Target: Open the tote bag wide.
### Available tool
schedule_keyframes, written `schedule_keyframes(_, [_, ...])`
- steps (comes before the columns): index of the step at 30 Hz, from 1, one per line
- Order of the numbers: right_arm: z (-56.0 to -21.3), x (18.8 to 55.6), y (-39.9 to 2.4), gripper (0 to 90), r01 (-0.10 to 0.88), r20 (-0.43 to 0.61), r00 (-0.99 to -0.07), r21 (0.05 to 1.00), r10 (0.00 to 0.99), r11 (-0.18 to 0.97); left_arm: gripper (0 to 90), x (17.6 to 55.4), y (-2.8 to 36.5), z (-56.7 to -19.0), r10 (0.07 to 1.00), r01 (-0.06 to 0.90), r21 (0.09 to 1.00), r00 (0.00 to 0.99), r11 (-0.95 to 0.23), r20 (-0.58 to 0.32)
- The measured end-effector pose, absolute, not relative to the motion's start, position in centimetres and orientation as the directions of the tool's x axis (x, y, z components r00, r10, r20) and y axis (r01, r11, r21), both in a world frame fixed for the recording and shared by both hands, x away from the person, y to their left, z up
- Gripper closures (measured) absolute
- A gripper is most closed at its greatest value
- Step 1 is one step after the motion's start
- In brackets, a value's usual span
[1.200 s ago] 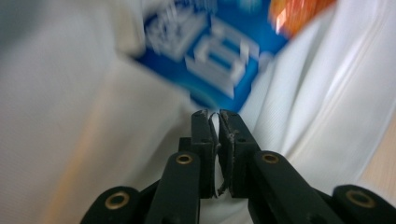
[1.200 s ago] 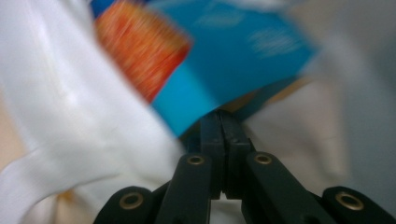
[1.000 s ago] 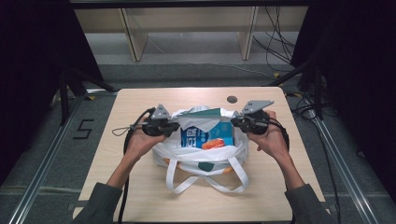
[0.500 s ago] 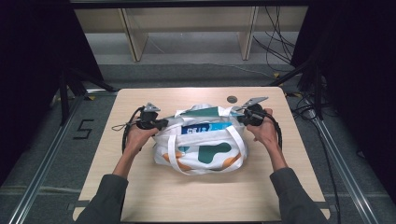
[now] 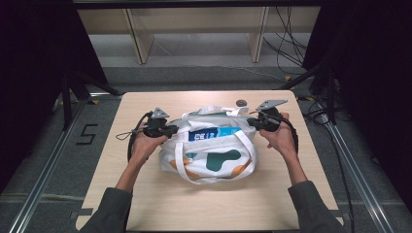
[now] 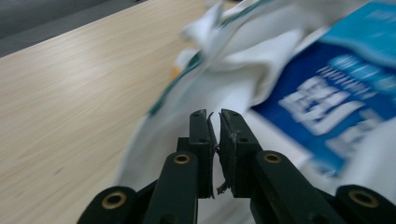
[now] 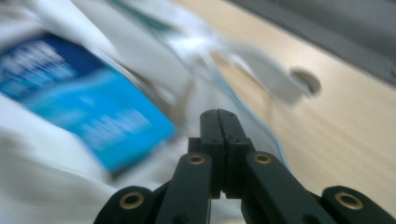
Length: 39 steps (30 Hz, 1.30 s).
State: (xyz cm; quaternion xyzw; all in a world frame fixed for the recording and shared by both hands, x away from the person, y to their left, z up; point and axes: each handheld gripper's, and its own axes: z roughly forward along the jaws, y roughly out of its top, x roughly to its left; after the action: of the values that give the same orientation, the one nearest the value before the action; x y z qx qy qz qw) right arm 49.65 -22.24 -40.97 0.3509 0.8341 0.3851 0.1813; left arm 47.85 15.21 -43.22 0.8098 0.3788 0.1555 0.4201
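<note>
1. Dark curtains and a grey floor surround a light wooden table (image 5: 145,204), with pale wooden shelving legs behind its far edge.
2. Near the middle of the table sits a white tote bag (image 5: 211,158) with green and orange patches, its 2 straps looping over the front.
3. From the bag's open top a blue package (image 5: 214,134) with white lettering shows.
4. At the bag's left end, the left gripper (image 5: 167,130) has its jaws nearly closed on a thin edge of white fabric, seen in the left gripper view (image 6: 213,133).
5. At the bag's right end, the right gripper (image 5: 252,123) has its jaws pressed fully together (image 7: 218,140); whether any cloth lies between them cannot be told.
6. A small round hole (image 5: 240,102) lies in the table near the far edge, just behind the bag.
</note>
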Motion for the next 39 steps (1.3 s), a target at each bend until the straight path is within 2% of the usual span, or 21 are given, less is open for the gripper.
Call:
schedule_keyframes(3, [-39.3, 48.5, -20.4, 90.0, 0.366, -0.049, -0.749, 0.801, 0.661, 0.474, 81.8, 47.4, 14.1, -43.0, 0.715, 0.464, 0.788, 0.698, -0.406, -0.042])
schedule_keyframes(5, [-39.1, 48.2, -19.5, 90.0, 0.361, -0.032, -0.772, 0.800, 0.635, 0.479, 81.9, 47.1, 12.8, -43.1, 0.678, 0.456, 0.774, 0.734, -0.439, -0.048])
schedule_keyframes(6, [-39.6, 47.9, -17.5, 90.0, 0.362, -0.038, -0.807, 0.756, 0.589, 0.546, 83.3, 46.6, 11.8, -43.3, 0.637, 0.441, 0.750, 0.770, -0.494, -0.033])
schedule_keyframes(11, [-41.4, 46.8, -15.7, 90.0, 0.361, -0.028, -0.858, 0.676, 0.512, 0.642, 82.7, 44.9, 11.8, -43.5, 0.582, 0.427, 0.727, 0.812, -0.537, -0.047])
schedule_keyframes(15, [-41.5, 45.4, -15.2, 90.0, 0.342, -0.046, -0.878, 0.635, 0.476, 0.693, 81.7, 46.9, 11.8, -42.6, 0.646, 0.431, 0.737, 0.764, -0.521, 0.010])
schedule_keyframes(18, [-41.4, 44.7, -15.2, 90.0, 0.335, -0.043, -0.888, 0.623, 0.458, 0.707, 83.2, 48.5, 11.5, -42.7, 0.675, 0.448, 0.738, 0.738, -0.505, 0.014])
schedule_keyframes(24, [-42.9, 42.1, -15.5, 90.0, 0.294, -0.014, -0.936, 0.524, 0.353, 0.799, 89.1, 52.1, 11.2, -44.2, 0.720, 0.529, 0.671, 0.694, -0.519, 0.010])
schedule_keyframes(31, [-43.6, 41.0, -15.7, 90.0, 0.336, 0.022, -0.923, 0.533, 0.384, 0.777, 89.1, 52.0, 10.9, -44.4, 0.727, 0.525, 0.658, 0.685, -0.540, 0.051])
schedule_keyframes(32, [-43.5, 41.3, -15.8, 90.0, 0.299, 0.000, -0.932, 0.560, 0.361, 0.772, 85.6, 51.2, 11.0, -43.7, 0.709, 0.518, 0.666, 0.705, -0.537, 0.023])
schedule_keyframes(34, [-43.2, 41.1, -16.0, 90.0, 0.319, 0.002, -0.921, 0.576, 0.389, 0.752, 83.7, 50.6, 10.9, -43.4, 0.700, 0.504, 0.675, 0.714, -0.539, 0.026])
schedule_keyframes(35, [-42.4, 41.2, -16.4, 90.0, 0.305, -0.007, -0.917, 0.635, 0.399, 0.710, 83.1, 49.2, 10.8, -42.8, 0.653, 0.480, 0.664, 0.757, -0.573, 0.017])
schedule_keyframes(36, [-42.1, 41.2, -16.6, 90.0, 0.301, -0.023, -0.906, 0.668, 0.423, 0.681, 82.6, 48.5, 10.7, -42.8, 0.647, 0.469, 0.681, 0.763, -0.563, 0.009])
schedule_keyframes(38, [-41.2, 41.3, -16.9, 90.0, 0.311, -0.049, -0.881, 0.690, 0.471, 0.654, 82.5, 48.0, 10.6, -42.7, 0.627, 0.454, 0.686, 0.779, -0.569, 0.004])
schedule_keyframes(39, [-40.8, 41.6, -17.1, 90.0, 0.300, -0.064, -0.874, 0.709, 0.482, 0.638, 82.5, 46.7, 10.3, -42.8, 0.584, 0.438, 0.668, 0.812, -0.602, -0.005])
